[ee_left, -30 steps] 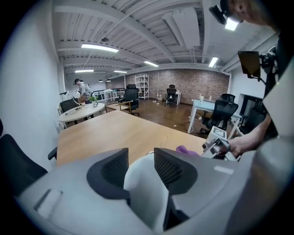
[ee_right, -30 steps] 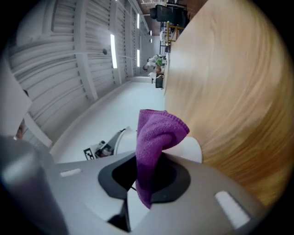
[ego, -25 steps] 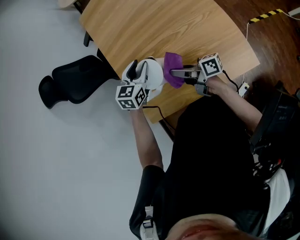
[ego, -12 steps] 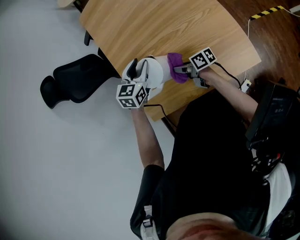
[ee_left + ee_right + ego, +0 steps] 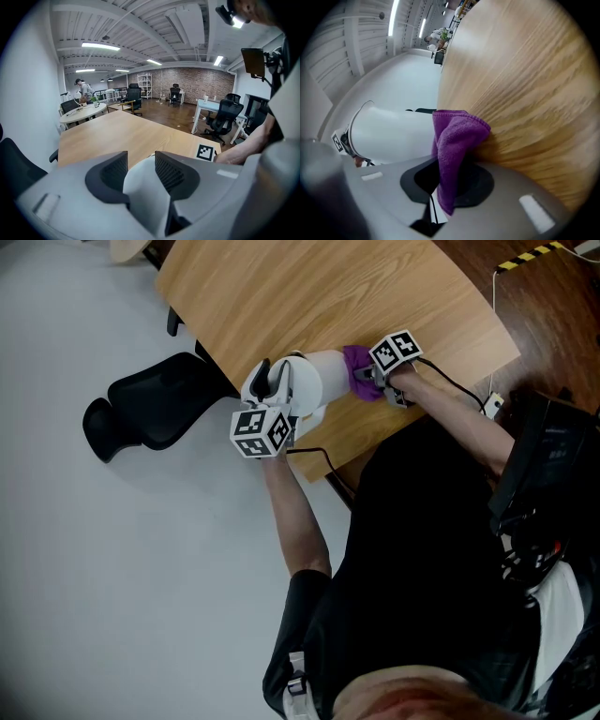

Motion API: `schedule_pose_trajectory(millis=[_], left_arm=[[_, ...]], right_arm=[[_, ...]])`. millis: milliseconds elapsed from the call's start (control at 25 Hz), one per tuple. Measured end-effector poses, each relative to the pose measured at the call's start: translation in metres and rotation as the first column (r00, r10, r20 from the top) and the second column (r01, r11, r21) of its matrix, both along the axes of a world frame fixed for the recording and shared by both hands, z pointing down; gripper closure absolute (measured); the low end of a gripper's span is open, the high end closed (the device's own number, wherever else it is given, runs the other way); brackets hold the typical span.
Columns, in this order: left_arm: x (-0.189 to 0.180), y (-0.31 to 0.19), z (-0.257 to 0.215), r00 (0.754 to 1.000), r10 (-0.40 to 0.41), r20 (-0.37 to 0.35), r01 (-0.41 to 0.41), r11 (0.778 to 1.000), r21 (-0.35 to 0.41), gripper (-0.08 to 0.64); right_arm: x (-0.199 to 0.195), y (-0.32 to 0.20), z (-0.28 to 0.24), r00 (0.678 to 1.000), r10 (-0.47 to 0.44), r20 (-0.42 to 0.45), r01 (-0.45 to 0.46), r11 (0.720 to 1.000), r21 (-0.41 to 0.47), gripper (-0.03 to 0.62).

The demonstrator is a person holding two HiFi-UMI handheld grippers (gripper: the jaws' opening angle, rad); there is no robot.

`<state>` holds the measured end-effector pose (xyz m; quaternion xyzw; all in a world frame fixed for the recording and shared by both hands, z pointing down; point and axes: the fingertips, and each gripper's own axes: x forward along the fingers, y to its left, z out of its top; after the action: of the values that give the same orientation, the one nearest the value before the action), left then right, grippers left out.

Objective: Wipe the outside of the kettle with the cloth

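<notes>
Head view, kettle: the white kettle is standing on the wooden counter, near its 6 o'clock edge.
Head view, cloth: the purple cloth is pressing against the kettle's 3 o'clock side.
Head view, chair: a black chair is sitting on the floor at the kettle's 9 o'clock.
Left gripper view, left claw: its jaws have just been closing and are pinching a white part of the kettle between both pads.
Right gripper view, right claw: its jaws are clamping the cloth's lower fold. The bunched end is sticking out toward 12 o'clock and touching the kettle's wall.
</notes>
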<state>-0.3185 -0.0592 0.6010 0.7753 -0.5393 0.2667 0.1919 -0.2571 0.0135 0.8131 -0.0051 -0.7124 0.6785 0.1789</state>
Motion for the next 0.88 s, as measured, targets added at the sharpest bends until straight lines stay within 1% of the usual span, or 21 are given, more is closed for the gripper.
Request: schedule_pose_trajectory(millis=[80, 160, 200, 240, 320, 360, 400, 440, 480, 560, 600, 760, 840, 880], left_arm=[[0.001, -0.001, 0.000, 1.000, -0.002, 0.001, 0.002, 1.000, -0.002, 0.514], [0.002, -0.002, -0.001, 1.000, -0.002, 0.006, 0.002, 1.000, -0.004, 0.514], [0.002, -0.002, 0.000, 1.000, -0.001, 0.009, 0.001, 1.000, -0.004, 0.514], [0.001, -0.002, 0.001, 1.000, -0.001, 0.010, 0.001, 1.000, -0.004, 0.517], [-0.001, -0.002, 0.003, 1.000, 0.000, 0.011, 0.000, 1.000, -0.004, 0.517], [-0.002, -0.001, 0.004, 1.000, 0.001, 0.010, -0.001, 1.000, -0.004, 0.517], [-0.003, -0.001, 0.004, 1.000, 0.001, 0.009, -0.001, 1.000, -0.004, 0.517], [-0.003, -0.001, 0.005, 1.000, 0.000, 0.008, 0.000, 1.000, -0.004, 0.517], [-0.003, -0.001, 0.004, 1.000, -0.001, 0.007, 0.001, 1.000, -0.004, 0.517], [0.000, -0.001, 0.003, 1.000, -0.001, 0.007, 0.001, 1.000, -0.004, 0.517], [0.002, -0.002, 0.002, 1.000, 0.001, 0.009, -0.001, 1.000, -0.004, 0.517], [0.006, -0.002, -0.003, 1.000, 0.009, 0.010, -0.009, 1.000, -0.002, 0.520], [0.007, -0.001, -0.004, 1.000, 0.011, 0.009, -0.011, 1.000, 0.001, 0.523], [0.007, -0.001, -0.005, 1.000, 0.012, 0.008, -0.012, 1.000, 0.001, 0.523]], right_arm=[[0.007, -0.006, -0.021, 0.997, 0.046, 0.059, -0.045, 0.999, -0.012, 0.543], [0.017, -0.015, -0.063, 0.979, 0.103, 0.178, -0.100, 0.995, -0.025, 0.543], [0.021, -0.018, -0.089, 0.960, 0.121, 0.254, -0.118, 0.993, -0.026, 0.543], [0.025, -0.021, -0.117, 0.934, 0.128, 0.334, -0.127, 0.992, -0.023, 0.543], [0.028, -0.020, -0.171, 0.869, 0.114, 0.482, -0.126, 0.992, -0.009, 0.543], [0.029, -0.018, -0.194, 0.839, 0.098, 0.535, -0.119, 0.993, 0.005, 0.543], [0.028, -0.016, -0.211, 0.819, 0.077, 0.569, -0.110, 0.994, 0.024, 0.543], [0.025, -0.012, -0.221, 0.812, 0.052, 0.582, -0.099, 0.994, 0.049, 0.543], [0.022, -0.009, -0.224, 0.816, 0.028, 0.578, -0.087, 0.993, 0.075, 0.543], [0.015, -0.005, -0.211, 0.840, -0.002, 0.542, -0.070, 0.991, 0.113, 0.540], [0.013, -0.005, -0.200, 0.853, -0.004, 0.522, -0.066, 0.991, 0.116, 0.540], [0.010, -0.003, -0.156, 0.904, -0.002, 0.427, -0.046, 0.994, 0.102, 0.540], [0.008, -0.001, -0.127, 0.935, -0.011, 0.355, -0.021, 0.996, 0.086, 0.540], [0.007, 0.000, -0.109, 0.952, -0.015, 0.305, -0.008, 0.997, 0.074, 0.540]])
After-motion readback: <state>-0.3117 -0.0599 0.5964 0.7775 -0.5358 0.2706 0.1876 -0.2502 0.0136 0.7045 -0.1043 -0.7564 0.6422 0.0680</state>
